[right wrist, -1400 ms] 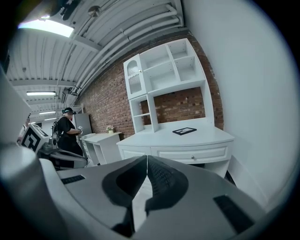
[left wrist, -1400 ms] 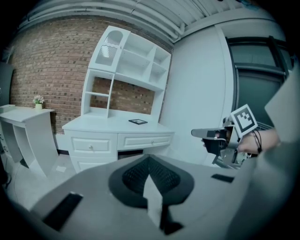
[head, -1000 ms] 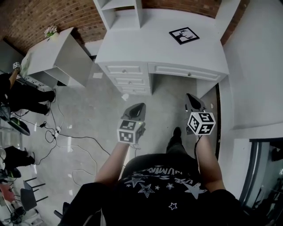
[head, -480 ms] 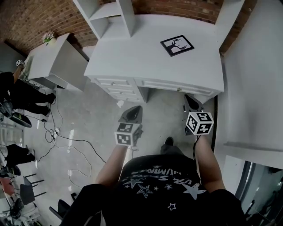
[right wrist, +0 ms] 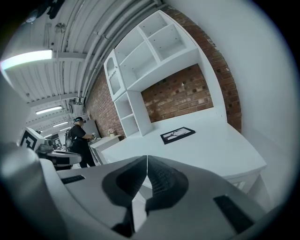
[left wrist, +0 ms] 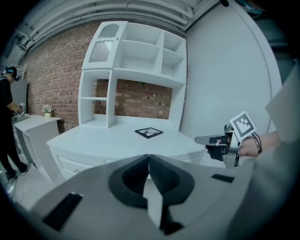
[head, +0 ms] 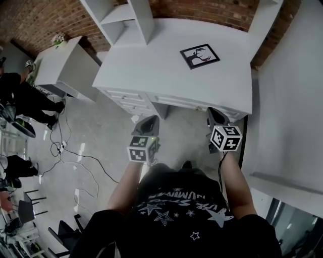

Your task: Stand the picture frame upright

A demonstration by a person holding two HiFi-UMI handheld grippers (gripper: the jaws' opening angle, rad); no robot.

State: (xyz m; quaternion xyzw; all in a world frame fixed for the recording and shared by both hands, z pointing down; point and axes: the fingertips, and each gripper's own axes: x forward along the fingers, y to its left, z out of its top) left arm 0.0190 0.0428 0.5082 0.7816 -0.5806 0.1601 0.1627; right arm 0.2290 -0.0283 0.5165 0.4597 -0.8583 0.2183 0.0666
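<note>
A black picture frame (head: 200, 55) with a dark drawing on white lies flat on the white desk (head: 151, 65), toward its back right. It shows small in the left gripper view (left wrist: 149, 132) and in the right gripper view (right wrist: 177, 134). My left gripper (head: 150, 120) hangs shut and empty just short of the desk's front edge, over the floor. My right gripper (head: 213, 112) is shut and empty too, its tip at the desk's front right edge. Both are well short of the frame. The jaws meet tip to tip in each gripper view (left wrist: 148, 156) (right wrist: 147, 158).
White shelf units (head: 121, 20) rise at the desk's back left, with a brick wall (head: 202, 9) behind. Drawers (head: 126, 97) face me under the desktop. A white wall (head: 287, 101) runs along the right. A second white cabinet (head: 65, 65), cables and people stand at the left.
Both grippers have moved forward toward the desk, which now sits lower and closer in the head view. The frame has not moved on the desk.
</note>
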